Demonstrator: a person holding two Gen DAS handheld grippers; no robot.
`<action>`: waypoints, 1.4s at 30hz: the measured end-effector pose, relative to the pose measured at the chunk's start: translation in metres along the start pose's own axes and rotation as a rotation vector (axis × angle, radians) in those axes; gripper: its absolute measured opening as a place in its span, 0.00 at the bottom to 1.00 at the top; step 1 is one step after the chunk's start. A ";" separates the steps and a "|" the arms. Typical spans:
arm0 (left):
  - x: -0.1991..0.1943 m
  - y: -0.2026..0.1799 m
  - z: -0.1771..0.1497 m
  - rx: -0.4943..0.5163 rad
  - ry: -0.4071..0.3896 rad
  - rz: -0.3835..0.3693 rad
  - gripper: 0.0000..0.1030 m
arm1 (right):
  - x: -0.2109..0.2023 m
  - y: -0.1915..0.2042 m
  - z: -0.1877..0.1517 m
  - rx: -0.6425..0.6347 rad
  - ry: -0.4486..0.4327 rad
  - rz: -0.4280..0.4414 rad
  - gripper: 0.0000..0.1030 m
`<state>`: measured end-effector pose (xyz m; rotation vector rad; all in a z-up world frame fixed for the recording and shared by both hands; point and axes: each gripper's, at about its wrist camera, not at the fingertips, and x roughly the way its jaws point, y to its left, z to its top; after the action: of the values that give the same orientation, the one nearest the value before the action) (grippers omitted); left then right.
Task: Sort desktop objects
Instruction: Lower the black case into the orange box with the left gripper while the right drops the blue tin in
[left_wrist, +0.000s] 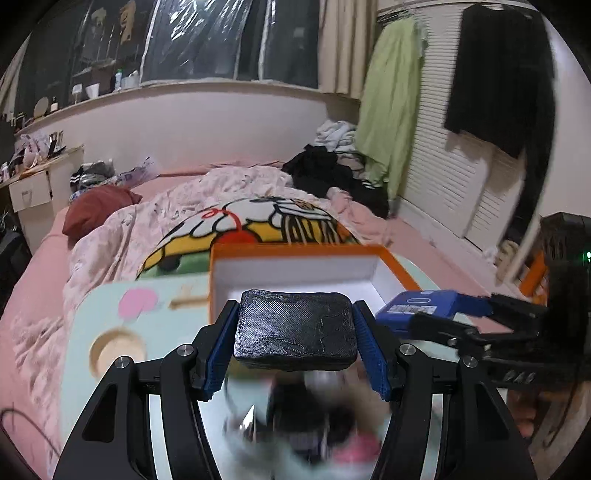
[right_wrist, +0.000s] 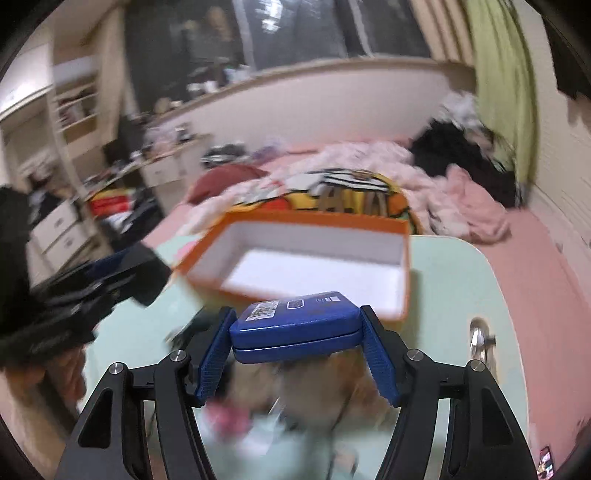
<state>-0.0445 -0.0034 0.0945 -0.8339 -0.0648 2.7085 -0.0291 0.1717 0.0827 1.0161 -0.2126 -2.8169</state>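
— Above the pale green table (right_wrist: 461, 273), what does each gripper carry?
— Left gripper (left_wrist: 295, 332) clamps a black case (left_wrist: 295, 328); right gripper (right_wrist: 297, 336) clamps a blue case (right_wrist: 295, 328), both just before the orange box (right_wrist: 314, 266).

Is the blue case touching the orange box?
Cannot tell. In the right wrist view the blue case, clamped between the right fingers, overlaps the orange box's near rim, but blur hides whether they touch. The left wrist view doesn't settle it either.

Each tool (left_wrist: 295, 345) has black linkages; silver screws; ribbed blue pads (right_wrist: 216, 356).
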 end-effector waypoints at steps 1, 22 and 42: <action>0.018 0.000 0.009 -0.012 0.015 0.015 0.60 | 0.015 0.001 0.007 -0.011 0.018 -0.032 0.65; 0.072 0.023 -0.009 -0.040 0.137 0.112 0.78 | 0.062 0.014 -0.009 -0.098 0.093 -0.097 0.84; -0.028 -0.007 -0.133 0.066 0.189 0.116 0.80 | -0.041 0.022 -0.146 -0.139 0.026 -0.102 0.93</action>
<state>0.0533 -0.0111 0.0006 -1.0997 0.1174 2.7064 0.0973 0.1449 0.0009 1.0604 0.0391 -2.8590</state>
